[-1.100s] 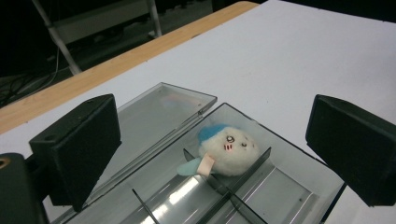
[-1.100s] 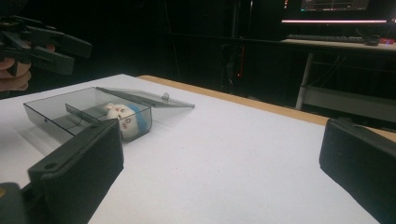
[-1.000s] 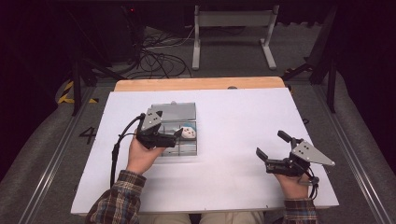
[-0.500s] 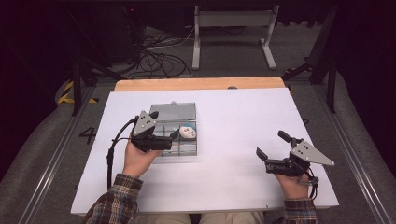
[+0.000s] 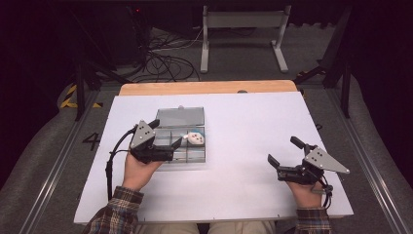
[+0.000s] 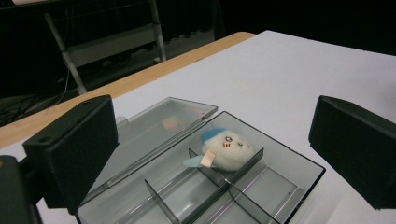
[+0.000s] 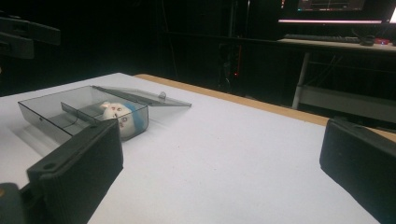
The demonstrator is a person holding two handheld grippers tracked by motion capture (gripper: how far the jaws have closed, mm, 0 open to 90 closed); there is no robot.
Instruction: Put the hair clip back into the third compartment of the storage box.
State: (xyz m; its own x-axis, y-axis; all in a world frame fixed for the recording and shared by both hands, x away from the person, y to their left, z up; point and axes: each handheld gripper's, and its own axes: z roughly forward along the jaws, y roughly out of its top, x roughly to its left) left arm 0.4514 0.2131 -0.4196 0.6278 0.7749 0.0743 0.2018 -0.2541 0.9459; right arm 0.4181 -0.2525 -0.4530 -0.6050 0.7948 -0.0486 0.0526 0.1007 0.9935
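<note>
Left tool (image 5: 171, 146) hangs open-jawed over the clear box (image 5: 182, 134) holding a plush toy (image 5: 196, 138).

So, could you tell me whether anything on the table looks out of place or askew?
Nothing stands out. The box sits square on the table with its lid folded flat open, and the small plush toy lies inside one corner compartment. Nothing looks spilled or damaged.
</note>
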